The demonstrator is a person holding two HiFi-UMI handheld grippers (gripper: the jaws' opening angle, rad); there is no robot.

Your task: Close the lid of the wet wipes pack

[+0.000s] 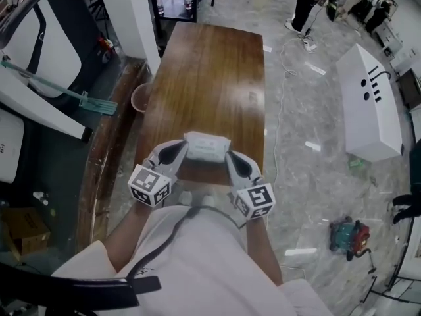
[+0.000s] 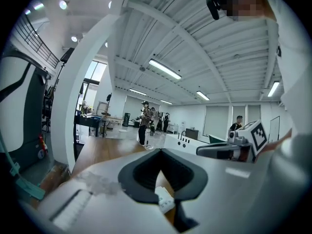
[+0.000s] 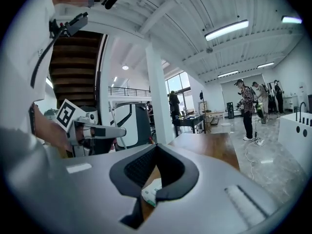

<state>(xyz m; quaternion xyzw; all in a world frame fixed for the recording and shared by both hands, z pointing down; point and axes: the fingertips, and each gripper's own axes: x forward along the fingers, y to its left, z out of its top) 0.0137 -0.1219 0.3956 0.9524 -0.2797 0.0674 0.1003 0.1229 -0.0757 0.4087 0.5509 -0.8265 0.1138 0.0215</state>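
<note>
White and soft, the rectangular wet wipes pack (image 1: 207, 146) hung between the two claws over the near end of the long brown wooden counter (image 1: 210, 78), with its long side running across the person's front. The left claw (image 1: 182, 150) was closed on the pack's left end. In the left gripper view its dark ribbed pads (image 2: 148, 173) met at the tips, with a white corner of the pack nipped between them. The right claw (image 1: 230, 157) was likewise closed on the right end, and the right gripper view showed a white-and-green corner caught between its tips. Both claws reached the pack from either side, their black-and-white marker cubes (image 1: 150, 185) nearest the person. Whether the lid lay flat could not be told. Grey marbled floor (image 1: 316, 110) lay to the right of the counter.
</note>
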